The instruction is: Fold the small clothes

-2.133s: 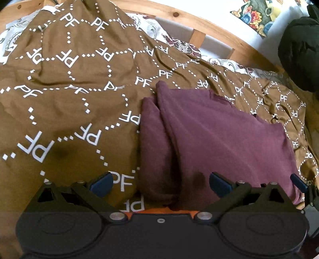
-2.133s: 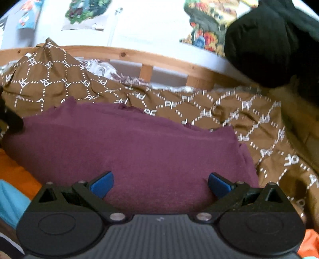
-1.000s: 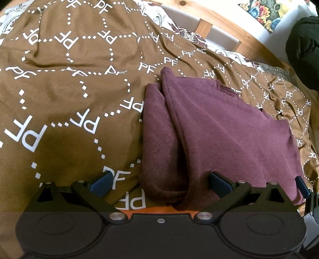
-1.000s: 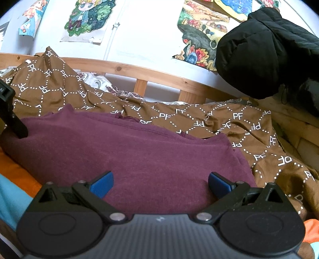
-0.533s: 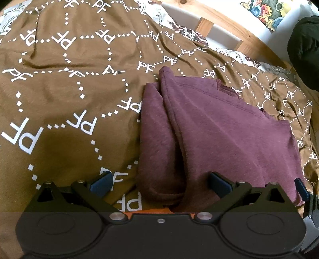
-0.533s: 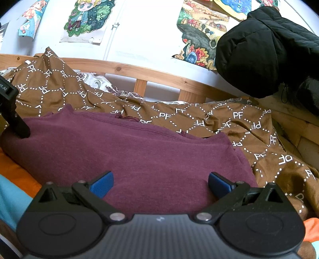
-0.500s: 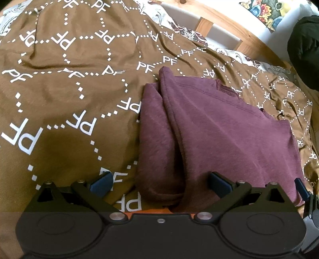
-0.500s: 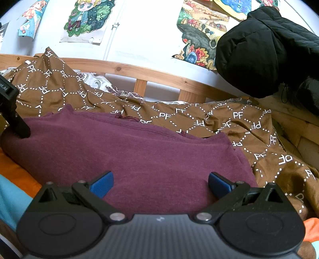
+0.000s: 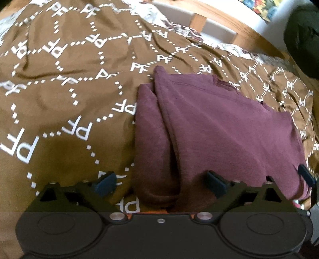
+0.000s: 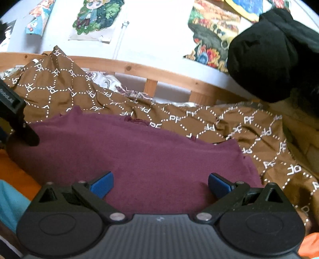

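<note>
A maroon shirt (image 9: 223, 127) lies on a brown patterned bedspread (image 9: 59, 83), its left sleeve side folded over in a ridge. My left gripper (image 9: 160, 184) is open, its jaws wide apart over the shirt's near left corner. My right gripper (image 10: 160, 184) is open over the shirt's near hem (image 10: 143, 159), holding nothing. The left gripper's finger shows at the left edge of the right wrist view (image 10: 22, 129). A blue fingertip of the right gripper shows at the right edge of the left wrist view (image 9: 306, 176).
A wooden bed rail (image 10: 159, 73) runs behind the bedspread (image 10: 249, 123). A black jacket (image 10: 275, 51) hangs at the right. Posters (image 10: 95, 18) cover the wall. Orange cloth (image 10: 18, 177) and light blue cloth (image 10: 10, 203) lie near the shirt's front edge.
Both grippers stayed open. The left view shifted slightly forward and down toward the shirt's near left corner. The right view rose, then held over the hem.
</note>
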{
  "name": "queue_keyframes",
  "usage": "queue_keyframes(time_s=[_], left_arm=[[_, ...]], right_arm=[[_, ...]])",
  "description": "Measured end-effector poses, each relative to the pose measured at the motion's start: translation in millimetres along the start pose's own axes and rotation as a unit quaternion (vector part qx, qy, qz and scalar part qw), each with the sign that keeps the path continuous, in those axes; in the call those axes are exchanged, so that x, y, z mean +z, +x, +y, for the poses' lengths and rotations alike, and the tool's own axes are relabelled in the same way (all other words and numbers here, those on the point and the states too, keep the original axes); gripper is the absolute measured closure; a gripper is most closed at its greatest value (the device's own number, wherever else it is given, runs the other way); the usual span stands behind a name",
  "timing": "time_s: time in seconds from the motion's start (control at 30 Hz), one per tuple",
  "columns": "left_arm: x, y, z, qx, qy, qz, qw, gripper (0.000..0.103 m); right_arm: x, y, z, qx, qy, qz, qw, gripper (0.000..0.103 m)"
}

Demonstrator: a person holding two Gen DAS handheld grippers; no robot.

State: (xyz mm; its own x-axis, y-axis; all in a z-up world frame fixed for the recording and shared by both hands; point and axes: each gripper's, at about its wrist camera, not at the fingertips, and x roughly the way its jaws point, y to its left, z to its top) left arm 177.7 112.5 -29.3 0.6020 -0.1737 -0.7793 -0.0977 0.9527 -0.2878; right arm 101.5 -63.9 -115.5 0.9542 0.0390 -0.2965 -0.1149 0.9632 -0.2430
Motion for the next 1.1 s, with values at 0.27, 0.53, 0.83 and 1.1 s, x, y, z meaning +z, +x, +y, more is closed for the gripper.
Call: queue_keyframes(time_s=[0.27, 0.53, 0.83, 1.1], left_arm=[[1.0, -2.3, -9.4, 0.005, 0.002, -0.002, 1.0000, 0.049], [11.0, -25.3, -56.0, 0.093, 0.044, -0.037, 0.9940, 0.091], [46.1, -54.2, -140.3, 0.067, 0.158, -0.104, 0.9797, 0.093], [42.3, -49.8, -252.3, -0.002, 0.272, -0.093, 0.9579, 0.093]], right_arm=[[-0.5, 0.2, -3.5, 0.009, 0.014, 0.005, 1.000, 0.000], [10.8, -4.6, -14.6, 0.020, -0.003, 0.021, 1.000, 0.000], [28.3, -35.7, -75.3, -0.022, 0.026, -0.002, 0.999, 0.000], [20.1, -41.1, -158.0, -0.113, 0.044, 0.062, 0.991, 0.000]])
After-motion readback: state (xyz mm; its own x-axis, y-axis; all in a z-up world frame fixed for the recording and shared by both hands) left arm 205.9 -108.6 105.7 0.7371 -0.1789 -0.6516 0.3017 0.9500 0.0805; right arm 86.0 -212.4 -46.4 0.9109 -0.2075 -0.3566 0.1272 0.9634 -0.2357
